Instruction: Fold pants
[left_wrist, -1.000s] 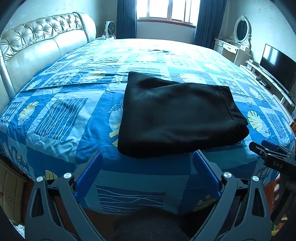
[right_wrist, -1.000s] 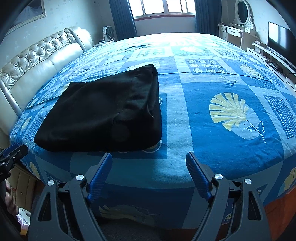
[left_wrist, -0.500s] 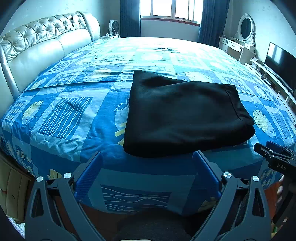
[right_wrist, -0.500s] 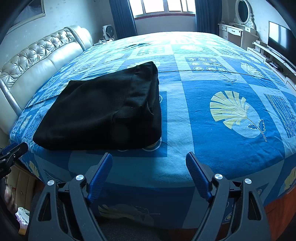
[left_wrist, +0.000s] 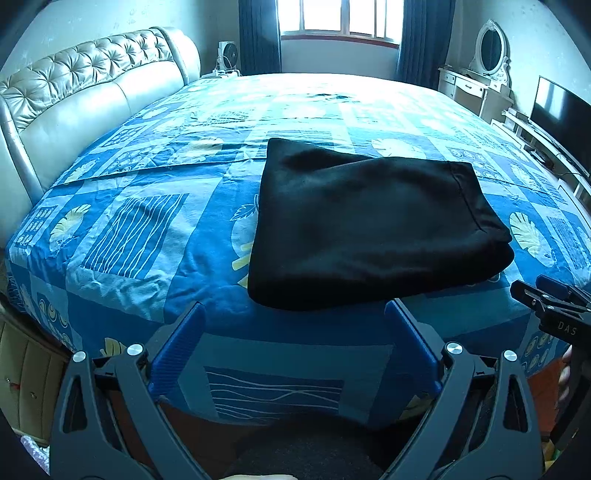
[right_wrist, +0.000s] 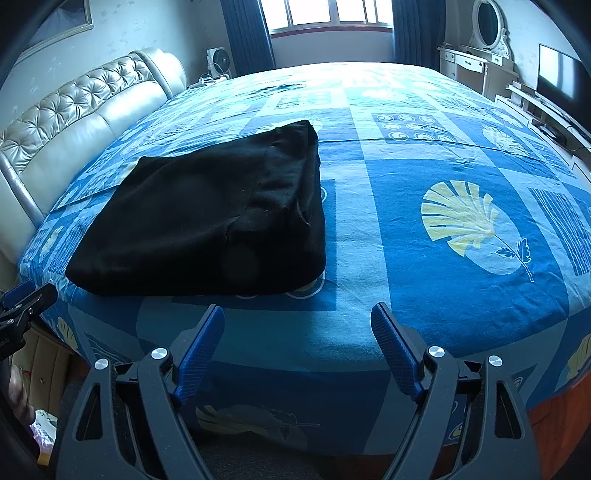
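The black pants (left_wrist: 373, 229) lie folded into a thick rectangle on the blue patterned bed cover, near the bed's front edge. In the right wrist view the pants (right_wrist: 207, 218) sit left of centre. My left gripper (left_wrist: 295, 317) is open and empty, just short of the pants' front edge. My right gripper (right_wrist: 297, 317) is open and empty, in front of the pants' right corner, over the bed's edge. The right gripper also shows at the right rim of the left wrist view (left_wrist: 554, 306), and the left gripper at the left rim of the right wrist view (right_wrist: 22, 299).
A padded cream headboard (left_wrist: 74, 107) runs along the left. A white dresser with an oval mirror (left_wrist: 480, 81) and a TV (left_wrist: 561, 107) stand at the right. A window with dark curtains (left_wrist: 340, 22) is at the back. The blue bed cover (right_wrist: 461, 221) stretches right of the pants.
Both grippers have drawn back and shifted a little from the folded pants, open throughout. The pants have not moved.
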